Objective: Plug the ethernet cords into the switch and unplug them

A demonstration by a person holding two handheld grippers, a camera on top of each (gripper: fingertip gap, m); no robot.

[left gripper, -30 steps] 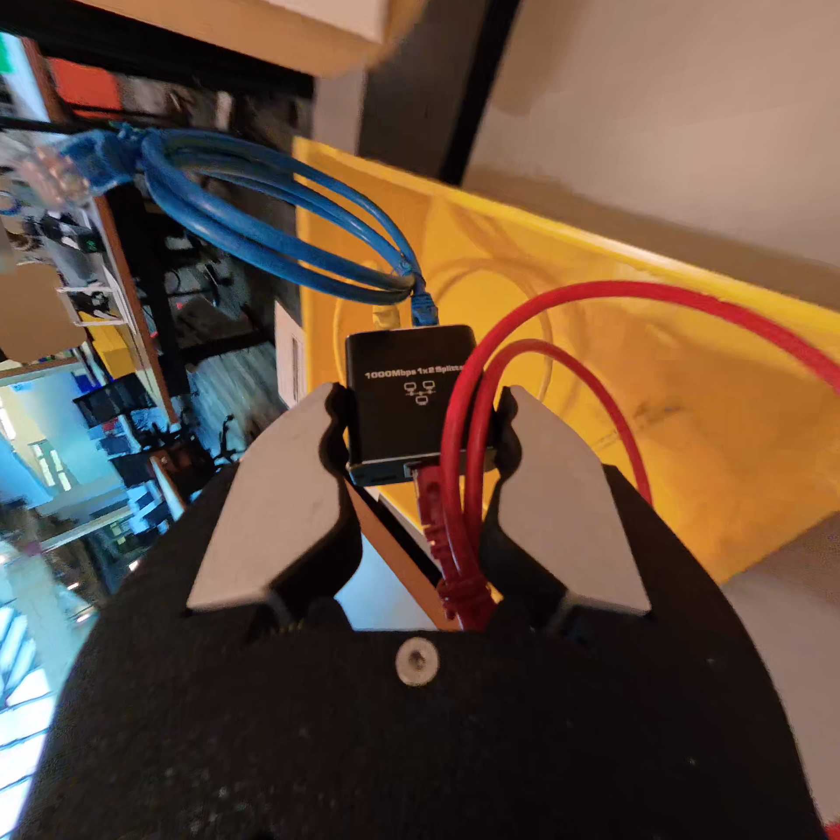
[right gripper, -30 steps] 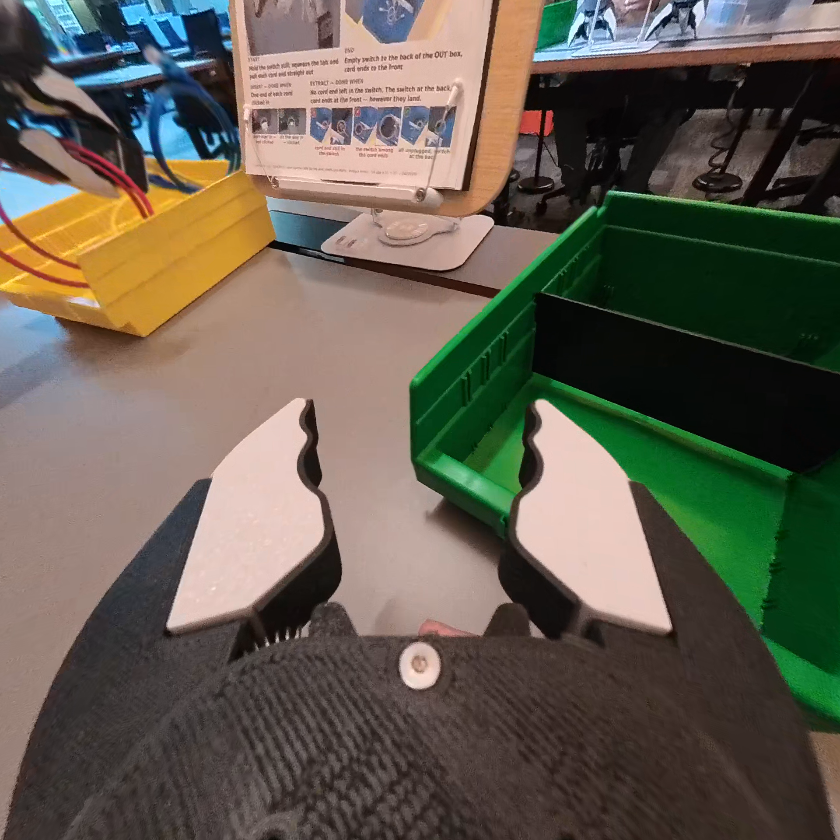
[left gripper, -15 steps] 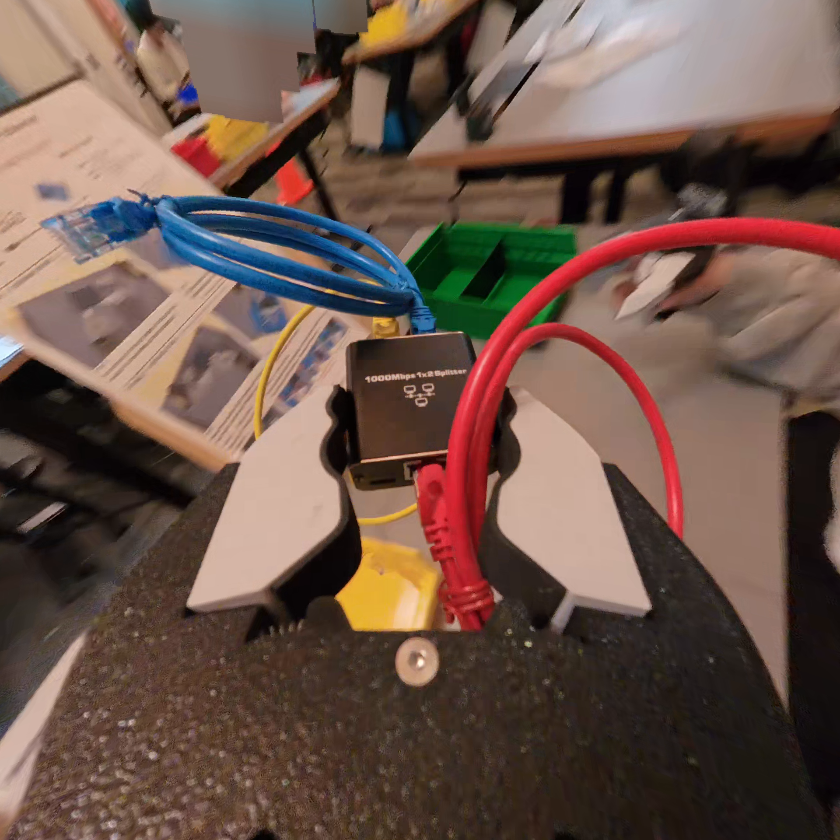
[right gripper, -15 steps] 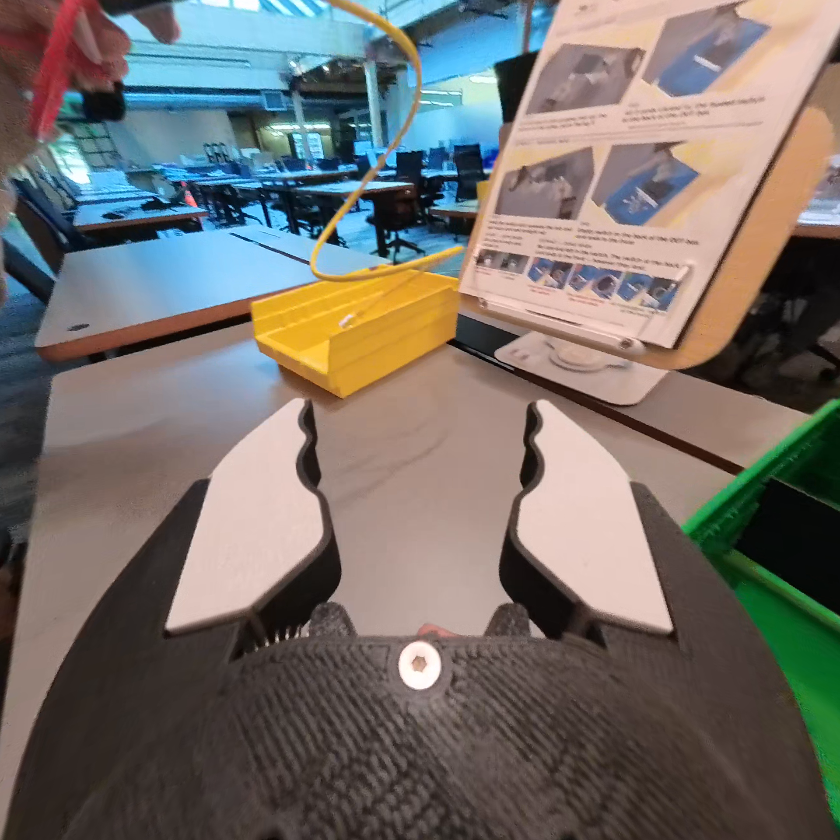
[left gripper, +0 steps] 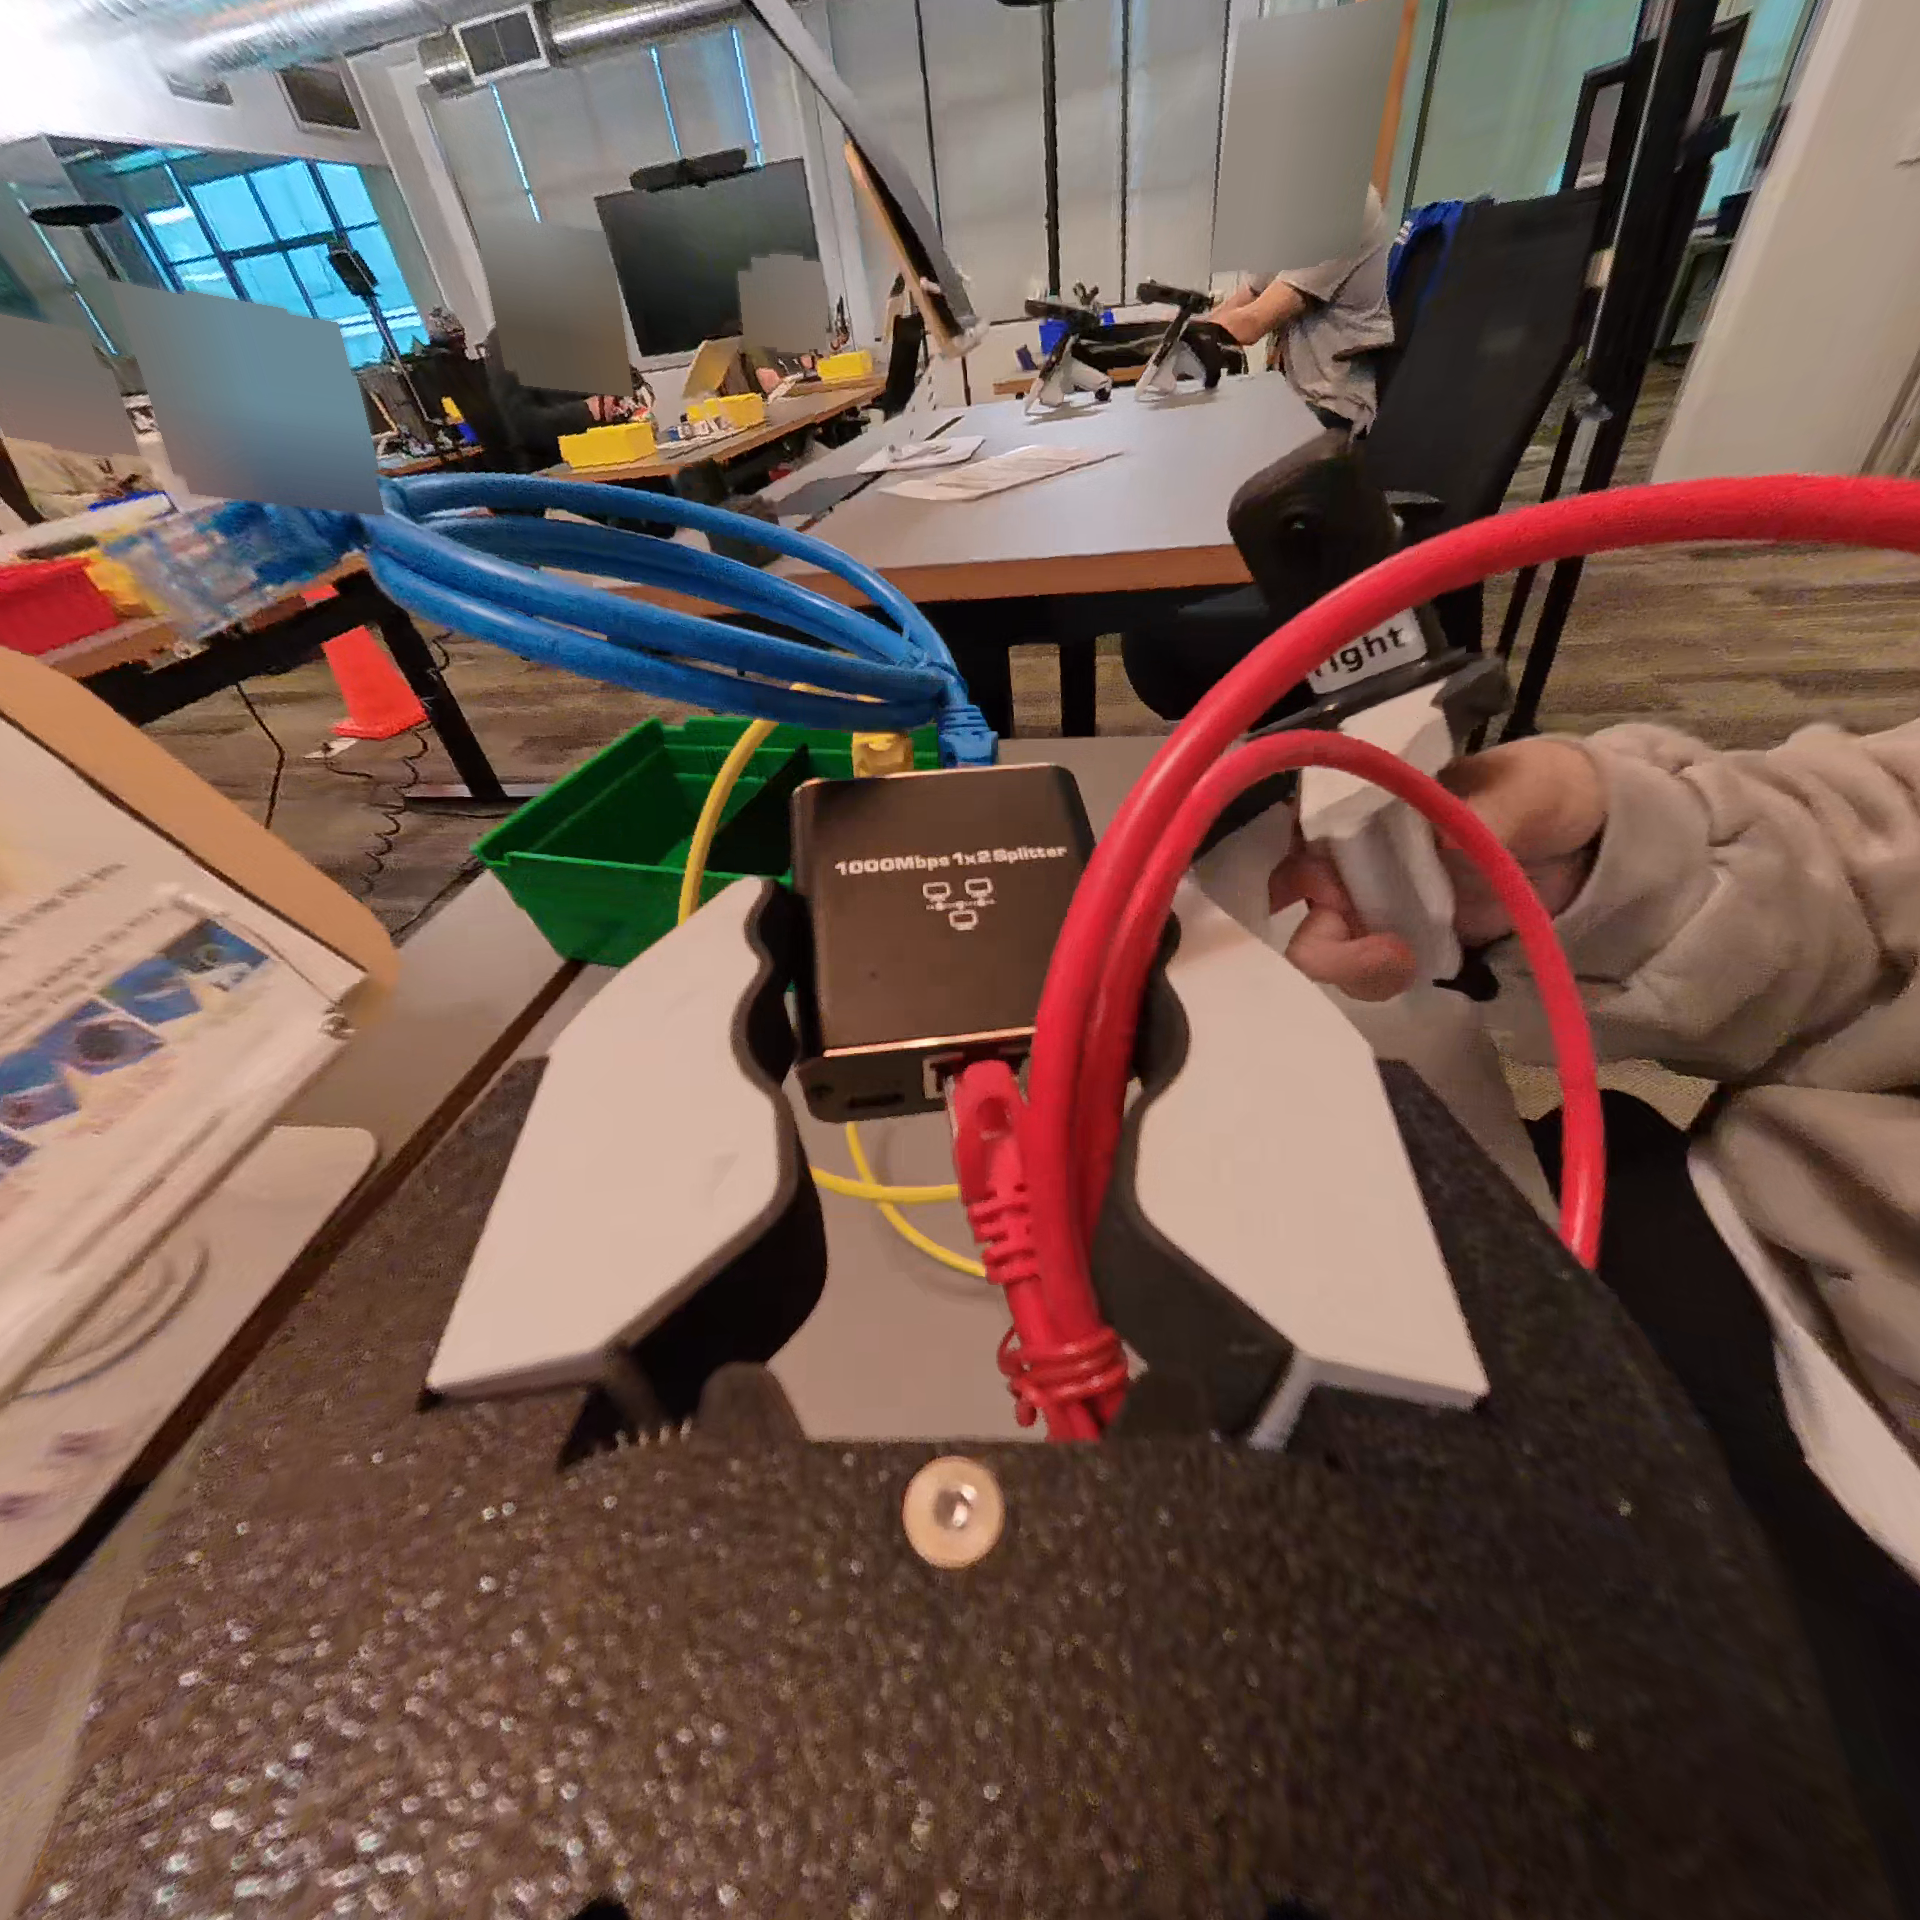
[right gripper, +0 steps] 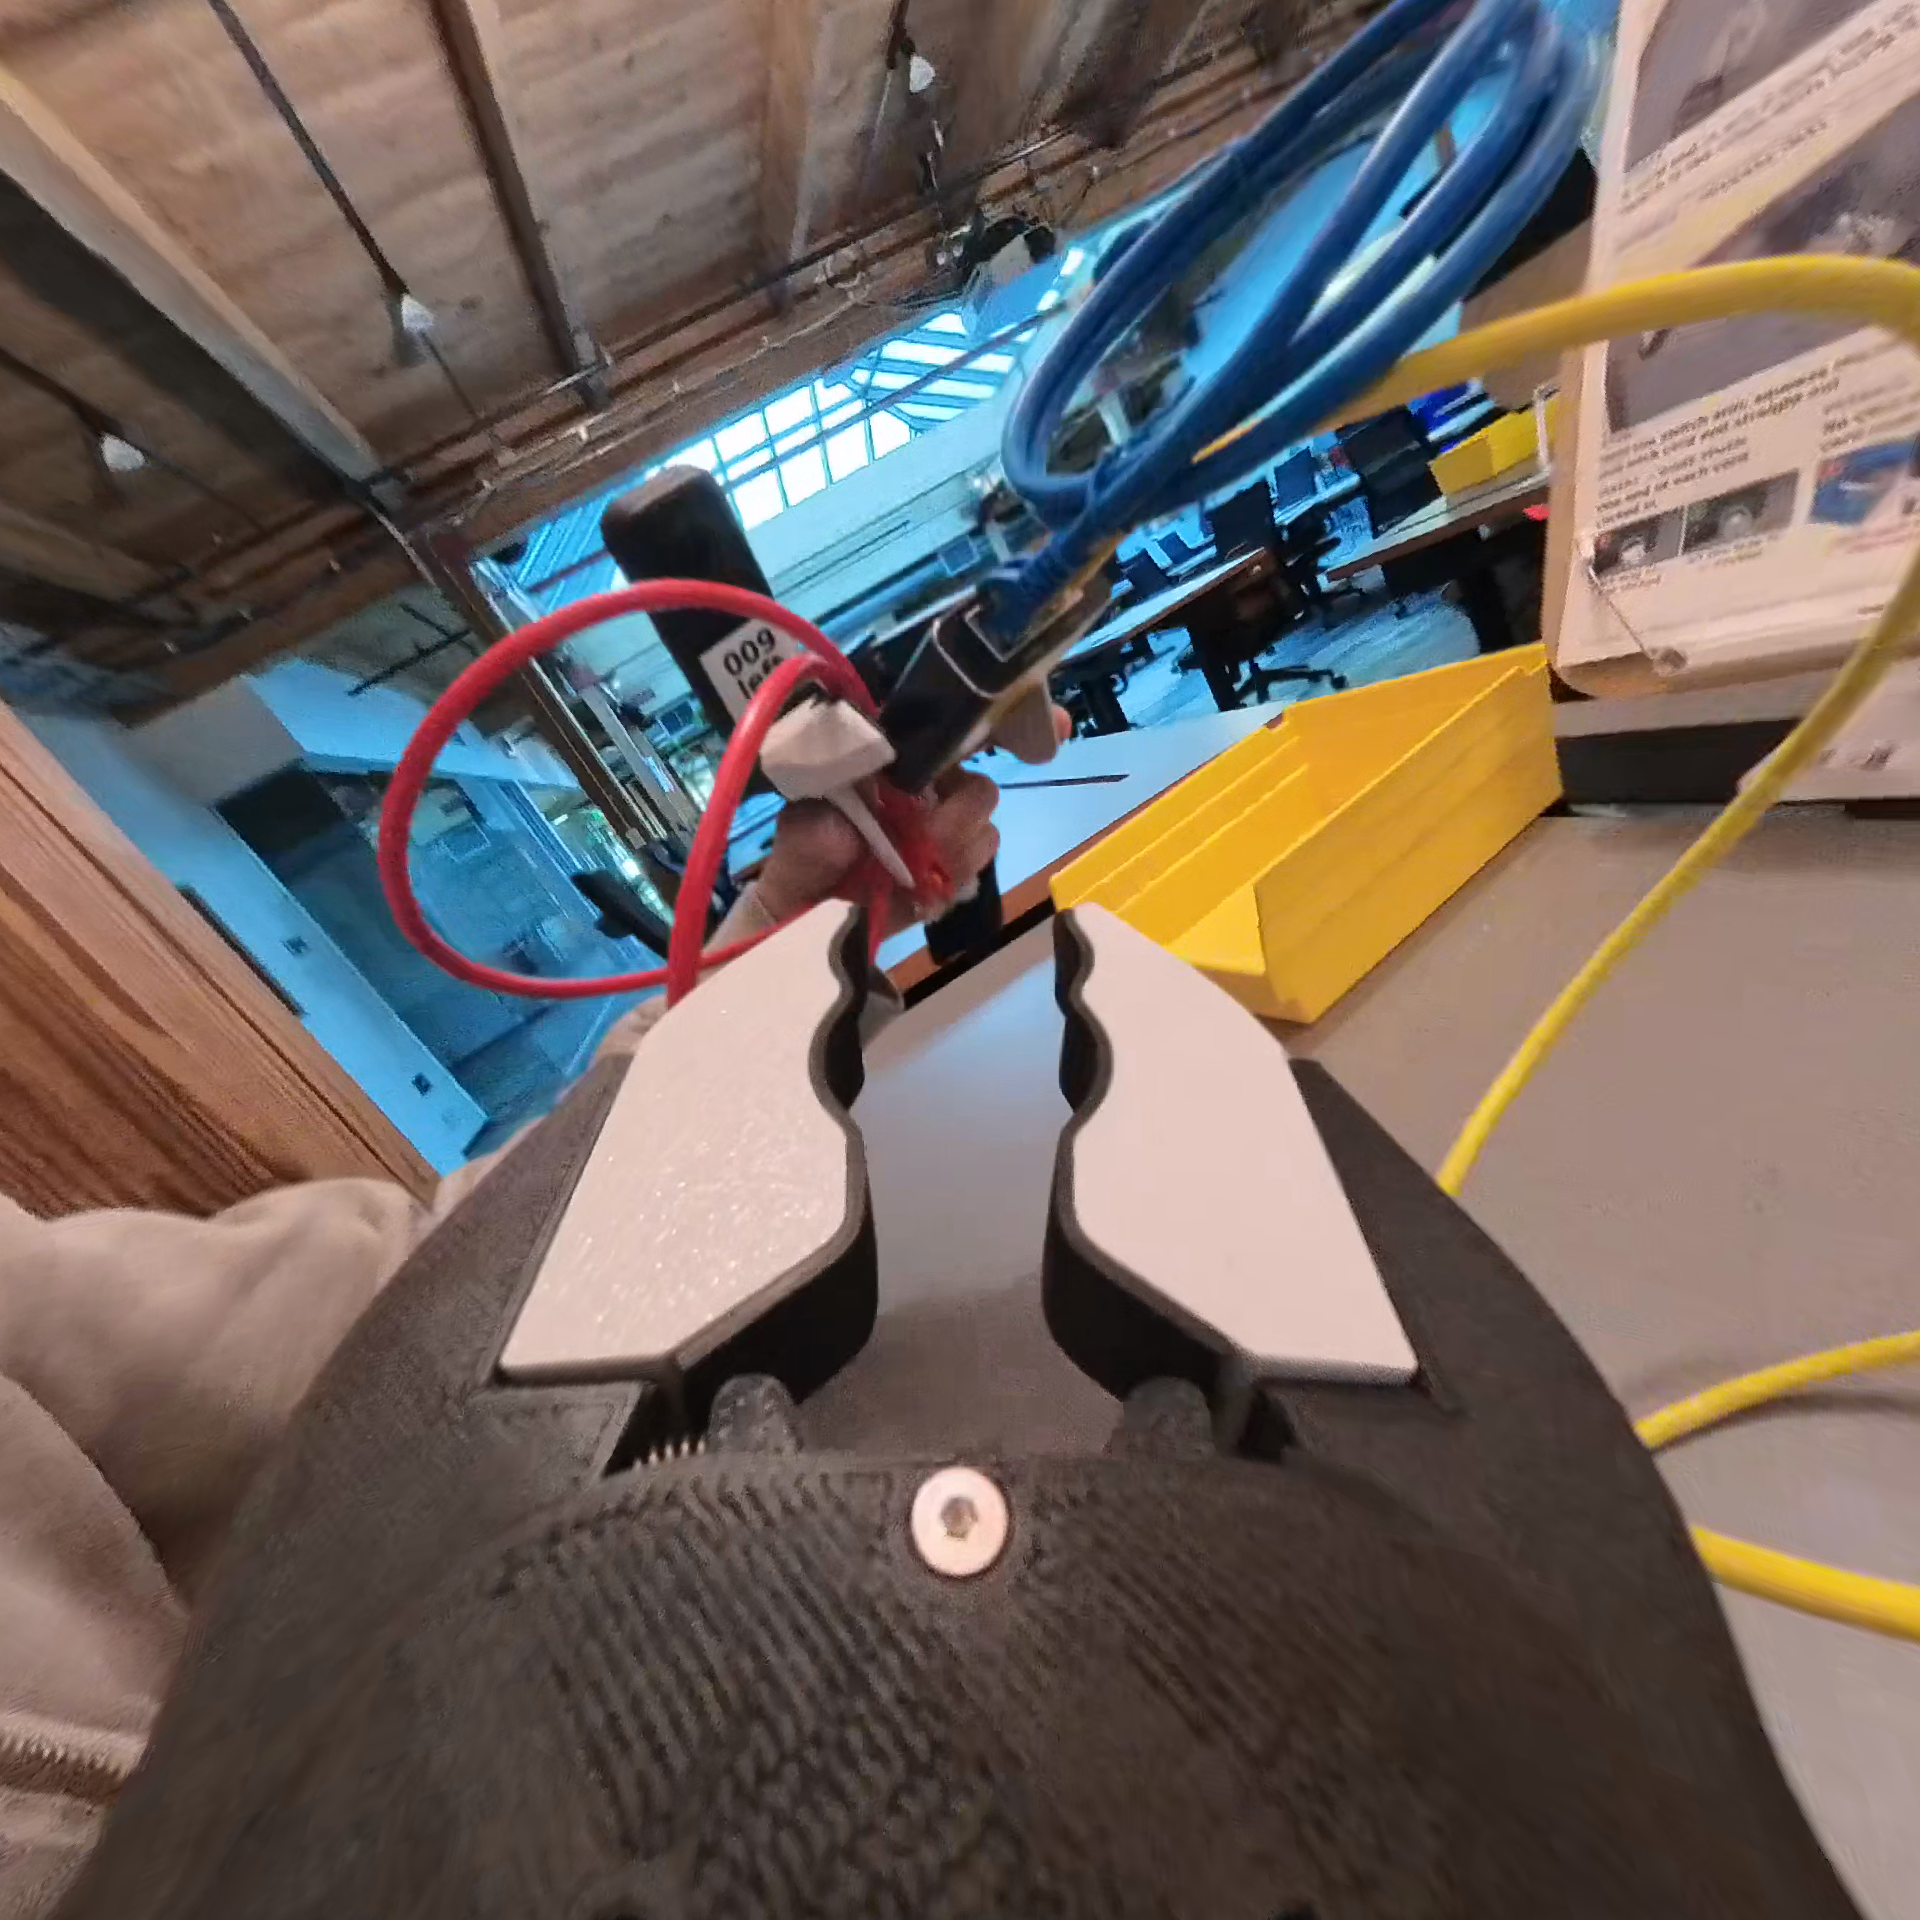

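Only the left wrist view shows the green bin point(left gripper: 613, 831).

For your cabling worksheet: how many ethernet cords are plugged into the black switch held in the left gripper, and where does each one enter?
3. The red cord enters the switch's near end. The blue cord and the yellow cord enter its far end, side by side. The sockets there are hidden.

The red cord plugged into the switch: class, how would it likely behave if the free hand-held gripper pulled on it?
The red cord probably bends easily yet springs back, since it holds open loops unsupported. It looks light. Its plug sits in the switch, so pulling would likely tug the switch too.
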